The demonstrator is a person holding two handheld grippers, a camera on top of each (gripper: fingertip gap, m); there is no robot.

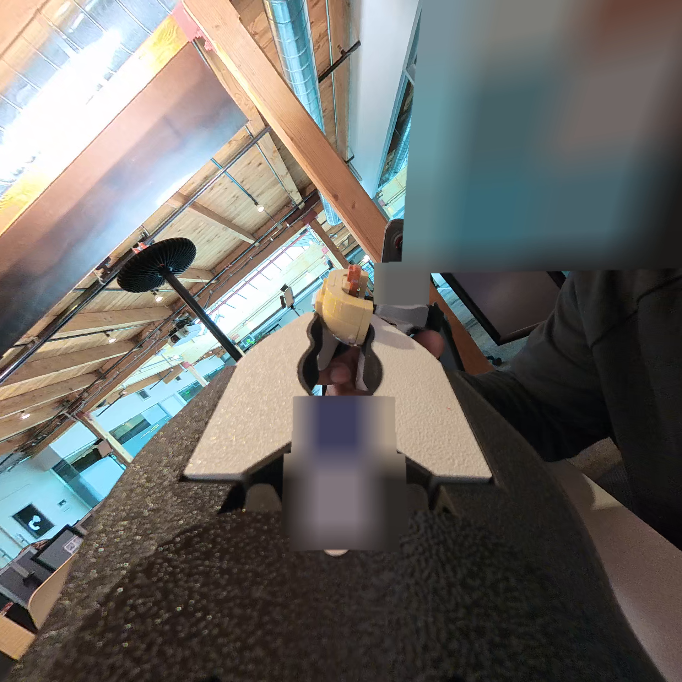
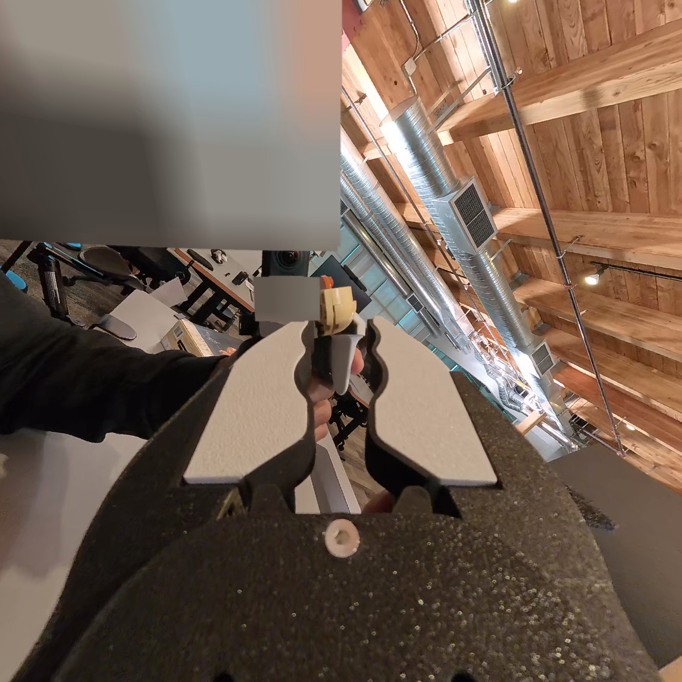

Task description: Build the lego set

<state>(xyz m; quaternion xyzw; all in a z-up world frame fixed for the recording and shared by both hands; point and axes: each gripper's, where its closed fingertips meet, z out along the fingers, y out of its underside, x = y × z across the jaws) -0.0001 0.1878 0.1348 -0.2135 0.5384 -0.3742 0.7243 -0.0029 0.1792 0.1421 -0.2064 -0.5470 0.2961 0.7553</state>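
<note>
Pinching one tan lego piece [image 1: 341, 313]: left tongs [image 1: 339, 332] | right tongs [image 2: 337, 328] parted, grasping nothing

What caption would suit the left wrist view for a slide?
Left gripper shut on a tan lego assembly with an orange piece on top, raised toward a wooden ceiling.

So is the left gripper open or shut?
Shut, on the lego piece. The left gripper's two fingertips press against the tan piece's sides, holding it up in the air.
</note>
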